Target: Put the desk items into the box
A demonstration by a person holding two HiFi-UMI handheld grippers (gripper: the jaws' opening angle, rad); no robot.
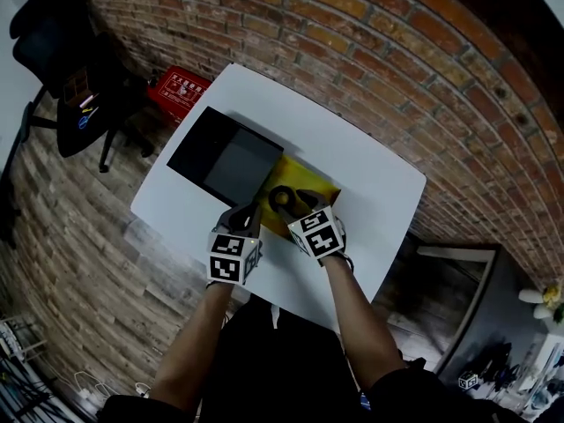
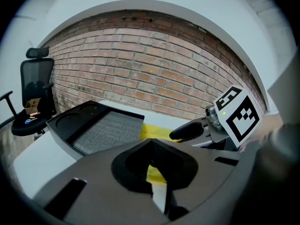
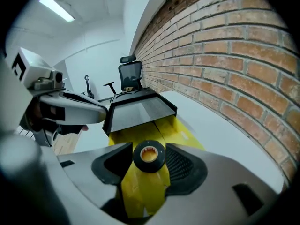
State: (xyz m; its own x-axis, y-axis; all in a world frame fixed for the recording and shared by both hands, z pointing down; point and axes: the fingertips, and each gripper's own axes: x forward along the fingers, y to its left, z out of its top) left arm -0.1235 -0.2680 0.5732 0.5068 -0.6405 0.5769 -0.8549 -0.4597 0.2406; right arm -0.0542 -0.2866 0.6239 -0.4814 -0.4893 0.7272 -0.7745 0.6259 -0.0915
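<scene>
A black tape roll [image 3: 149, 150] with a tan core stands on a yellow folder [image 3: 180, 131] between the pads of my right gripper [image 3: 149, 162], and both pads touch its sides. In the head view the roll [image 1: 280, 197] lies just ahead of the right gripper [image 1: 298, 204], on the yellow folder [image 1: 315, 184]. The open black box [image 1: 199, 151] sits to the left, partly over the folder. My left gripper [image 1: 249, 211] hovers by the box's near corner. Its jaws [image 2: 153, 142] stand together at the tips with nothing between them.
The white table [image 1: 374, 176] stands against a brick wall. A black office chair [image 1: 72, 69] and a red box [image 1: 180, 90] are on the floor beyond the table's far left corner. Bare tabletop shows to the right of the folder.
</scene>
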